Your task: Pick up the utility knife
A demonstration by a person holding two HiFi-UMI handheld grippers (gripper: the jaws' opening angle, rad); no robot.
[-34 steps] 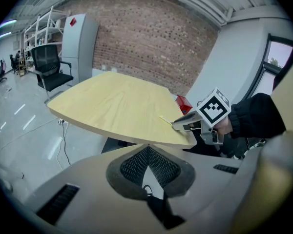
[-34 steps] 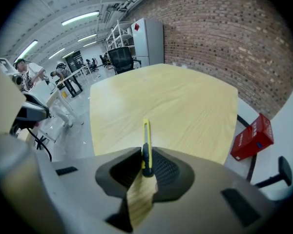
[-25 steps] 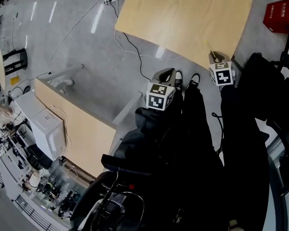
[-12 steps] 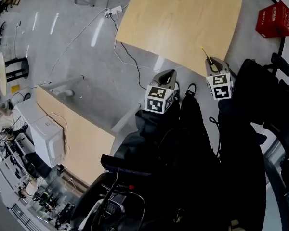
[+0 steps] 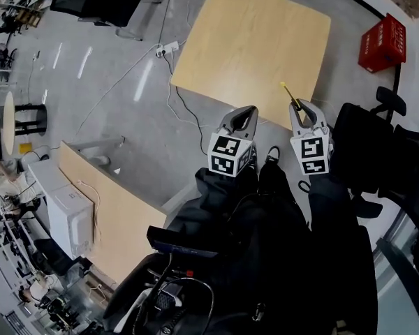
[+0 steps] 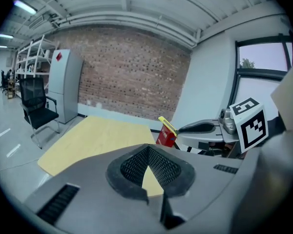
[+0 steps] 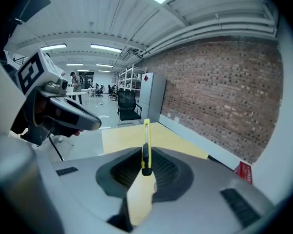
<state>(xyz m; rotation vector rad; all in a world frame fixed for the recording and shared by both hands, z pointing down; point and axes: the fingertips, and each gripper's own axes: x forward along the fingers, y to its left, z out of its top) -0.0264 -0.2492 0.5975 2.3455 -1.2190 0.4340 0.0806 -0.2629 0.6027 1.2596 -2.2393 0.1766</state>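
Note:
The utility knife (image 5: 289,94) is slim and yellow, and my right gripper (image 5: 299,109) is shut on it in the air near the table's near edge. The blade end sticks out past the jaws over the light wooden table (image 5: 251,37). In the right gripper view the knife (image 7: 146,145) stands upright between the black pads (image 7: 162,170). My left gripper (image 5: 242,115) hangs beside it to the left, jaws together and holding nothing. In the left gripper view the knife (image 6: 167,126) pokes out of the right gripper (image 6: 201,128).
A red box (image 5: 380,42) stands on the floor past the table's right corner. A power strip and cable (image 5: 169,49) lie on the grey floor left of the table. Another wooden desk (image 5: 112,211) with a white box is at lower left. Black office chairs (image 5: 373,142) are on the right.
The head view has swung, so the table now sits farther up the frame. Both grippers have drawn closer together and nearer the middle. The knife stays in the right gripper.

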